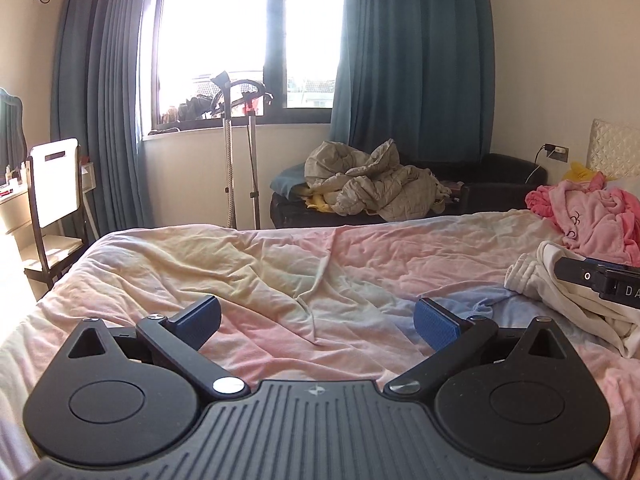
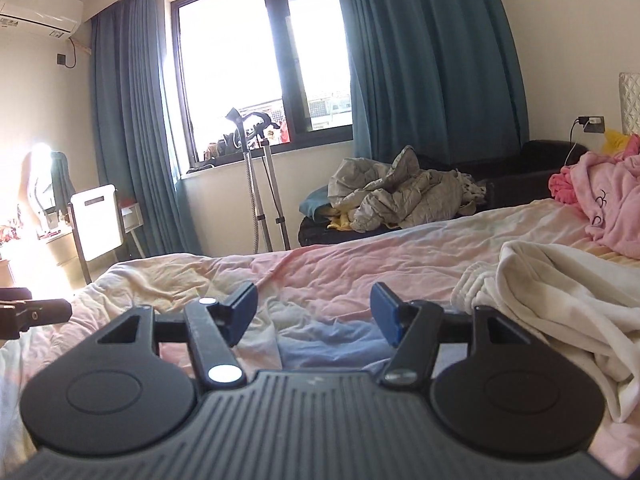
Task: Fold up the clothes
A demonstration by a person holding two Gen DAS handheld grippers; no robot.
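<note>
Sunlit bedroom with teal floor-length curtains (image 1: 416,56) on both sides of a dark-framed window (image 1: 248,40); a wide bed covered by a wrinkled pastel pink, yellow and blue sheet (image 1: 280,248) fills the foreground of both views. Left claw (image 1: 318,318): black linkage arms with blue ribbed pads, jaws spread wide apart, released, nothing between them; only the pastel sheet lies beneath the gap. Right claw (image 2: 314,312): same construction, jaws parted to a moderate gap, released, nothing between the pads. Crumpled cream-white fabric garment (image 2: 560,300): lies on the bed, ahead and to the right of the right claw, just beside its right finger but apart from it; in the left wrist view the same garment (image 1: 532,280) sits far to the right of the left claw, partly covered by the black body of the right claw. Heaped pink fleece garment (image 2: 604,200): farther ahead and to the right of both claws, near the quilted cream headboard (image 1: 616,148). Beyond the far edge of the bed, straight ahead of the claws, a rumpled grey-beige quilted blanket (image 1: 372,184) rests on a low black sofa (image 1: 504,184). Metal garment-steamer stand (image 1: 240,152): upright below the window, ahead and left of the left claw. White-backed wooden chair (image 1: 54,184): far left of both claws, beside a dressing table. White wall-mounted air conditioner (image 2: 40,4): high on the left wall in the right wrist view.
</note>
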